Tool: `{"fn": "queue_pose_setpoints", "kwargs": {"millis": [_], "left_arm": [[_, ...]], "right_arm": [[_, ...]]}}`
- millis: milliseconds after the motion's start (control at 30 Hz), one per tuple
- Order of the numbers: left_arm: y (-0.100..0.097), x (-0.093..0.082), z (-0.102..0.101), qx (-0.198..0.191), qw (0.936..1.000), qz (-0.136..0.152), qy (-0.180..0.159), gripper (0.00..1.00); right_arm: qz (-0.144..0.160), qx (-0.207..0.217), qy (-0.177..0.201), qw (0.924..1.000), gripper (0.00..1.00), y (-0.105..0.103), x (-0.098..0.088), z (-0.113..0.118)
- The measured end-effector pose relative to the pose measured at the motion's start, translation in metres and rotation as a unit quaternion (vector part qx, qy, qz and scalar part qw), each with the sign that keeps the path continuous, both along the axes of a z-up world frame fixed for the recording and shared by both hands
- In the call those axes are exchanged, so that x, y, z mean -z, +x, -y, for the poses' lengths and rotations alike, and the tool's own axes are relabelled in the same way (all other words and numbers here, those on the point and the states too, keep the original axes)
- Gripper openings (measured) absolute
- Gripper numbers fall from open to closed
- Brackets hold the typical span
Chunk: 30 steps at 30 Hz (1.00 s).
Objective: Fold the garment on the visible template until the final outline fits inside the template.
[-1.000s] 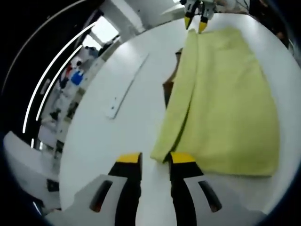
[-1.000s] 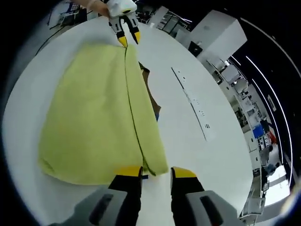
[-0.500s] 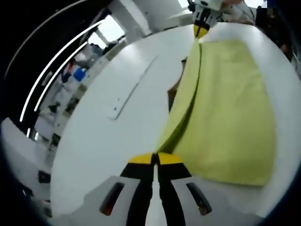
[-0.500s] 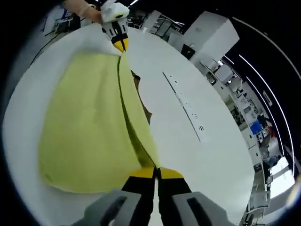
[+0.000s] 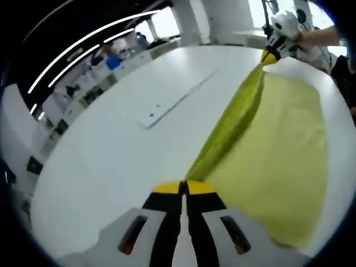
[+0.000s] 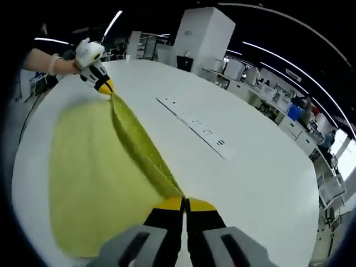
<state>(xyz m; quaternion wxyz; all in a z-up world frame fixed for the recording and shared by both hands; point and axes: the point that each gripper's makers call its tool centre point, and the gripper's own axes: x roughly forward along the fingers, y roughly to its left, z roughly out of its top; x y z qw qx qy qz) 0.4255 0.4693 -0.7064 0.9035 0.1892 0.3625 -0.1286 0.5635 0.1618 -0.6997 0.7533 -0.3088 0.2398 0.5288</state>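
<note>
White tabletop (image 5: 105, 167) in a lab room carries the yellow-green garment (image 5: 278, 161), lying at right in the left gripper view and at left in the right gripper view. Left gripper (image 5: 184, 188) and right gripper (image 6: 184, 203), each clenched on an opposite end, raise one long edge into a taut ridge. Judged best practice: carry both ends across together, evenly tensioned; the long axis runs gripper to gripper, diagonally upward from bottom centre.

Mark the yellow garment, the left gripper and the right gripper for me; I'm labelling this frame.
yellow garment (image 5: 278, 144): left gripper view, flat panel.
left gripper (image 5: 184, 187): left gripper view, between its jaw tips.
right gripper (image 6: 184, 203): right gripper view, between its jaw tips.
</note>
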Motion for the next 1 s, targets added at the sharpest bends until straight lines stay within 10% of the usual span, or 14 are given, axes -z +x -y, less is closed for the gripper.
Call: {"fn": "queue_pose_setpoints", "kwargs": {"millis": [533, 667, 1000], "left_arm": [[0.0058, 0.0059, -0.0006, -0.005, 1.0, -0.007, 0.002, 0.01], [0.008, 0.0033, -0.0018, -0.011, 0.9999, 0.002, 0.002, 0.27], [0.0043, -0.003, 0.001, -0.011, 0.9995, 0.01, -0.028, 0.48]], "right_arm": [[-0.014, 0.025, 0.0, 0.9996, 0.02, 0.0067, 0.0102, -0.0054], [-0.016, 0.035, 0.002, 0.9993, 0.34, 0.0082, 0.0101, -0.0035], [-0.044, 0.043, 0.022, 0.9978, 0.54, 0.0028, 0.0072, -0.0056]]}}
